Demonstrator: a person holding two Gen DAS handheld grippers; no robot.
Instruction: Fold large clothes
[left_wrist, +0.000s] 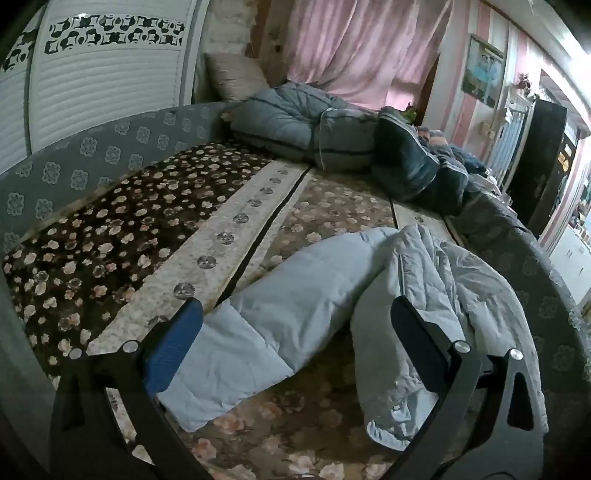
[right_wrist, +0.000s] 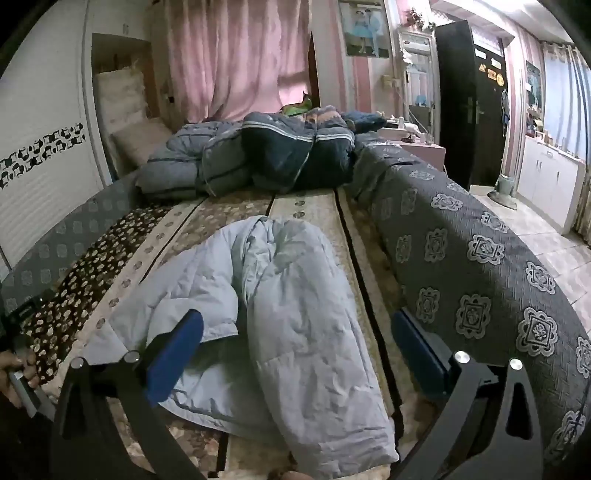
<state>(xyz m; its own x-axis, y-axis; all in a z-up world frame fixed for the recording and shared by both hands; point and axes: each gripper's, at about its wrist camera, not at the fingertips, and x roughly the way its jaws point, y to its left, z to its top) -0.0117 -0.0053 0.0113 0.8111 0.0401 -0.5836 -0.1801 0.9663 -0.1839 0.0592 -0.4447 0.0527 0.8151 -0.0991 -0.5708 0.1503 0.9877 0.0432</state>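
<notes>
Two grippers up, both hovering over the bed, and nothing in either of them. The left gripper (left_wrist: 295, 347) has its blue-padded fingers (left_wrist: 173, 347) spread wide, and the right gripper (right_wrist: 295, 347) is spread just as wide, pads clear of the cloth. Below them lies the pale grey-blue quilted padded jacket (right_wrist: 295, 314), crumpled on the floral brown and beige bedspread (left_wrist: 129, 229) near the foot of the bed. It's puffy and stitched in broad panels, heavily creased along its thicker half. One long flat part (left_wrist: 280, 306), a sleeve by the look of it, runs out straight towards the left gripper; the bulkier body (left_wrist: 443, 280) is bunched and rolled beside the grey patterned bed rail (right_wrist: 461, 258). Well beyond it, at the head of the bed, a heap of dark blue and grey quilts (right_wrist: 280, 155) sits untouched.
</notes>
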